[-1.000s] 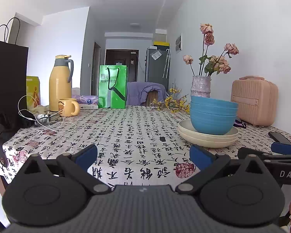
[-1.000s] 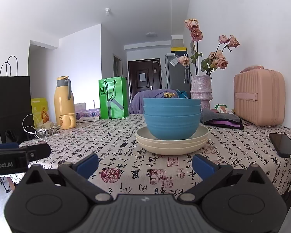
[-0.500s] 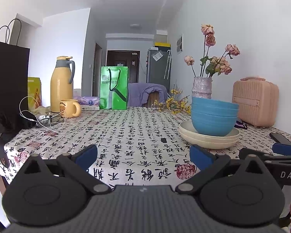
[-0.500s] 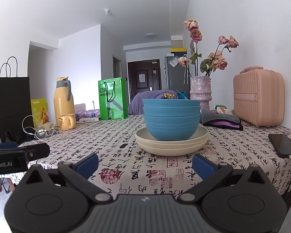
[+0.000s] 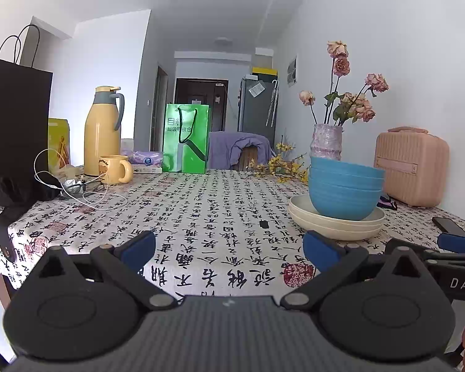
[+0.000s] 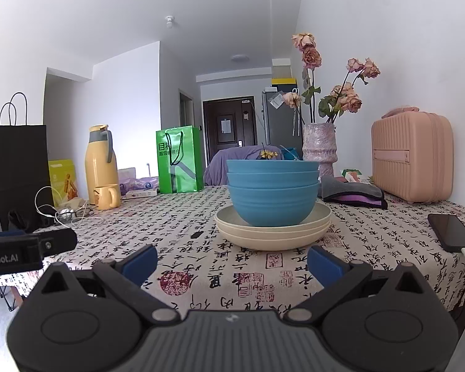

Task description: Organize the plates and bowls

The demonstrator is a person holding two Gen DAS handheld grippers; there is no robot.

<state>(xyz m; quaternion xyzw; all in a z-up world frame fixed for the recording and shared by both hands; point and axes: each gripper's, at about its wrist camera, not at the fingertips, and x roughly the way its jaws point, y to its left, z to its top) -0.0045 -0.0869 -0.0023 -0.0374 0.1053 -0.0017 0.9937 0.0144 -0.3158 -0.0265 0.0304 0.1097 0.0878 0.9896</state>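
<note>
Left wrist view: my left gripper (image 5: 229, 248) is spread wide and empty, low at the desk (image 5: 201, 204) edge; the blue bowls (image 5: 345, 192) nested on the cream plates (image 5: 334, 228) sit off to the right of centre, away from my fingers. Right wrist view: my right gripper (image 6: 232, 259) is released too, holding nothing, and the blue bowls (image 6: 272, 195) on the plates (image 6: 272, 232) stand dead ahead, centred between its fingers. I reckon the right one is nearer and better lined up.
</note>
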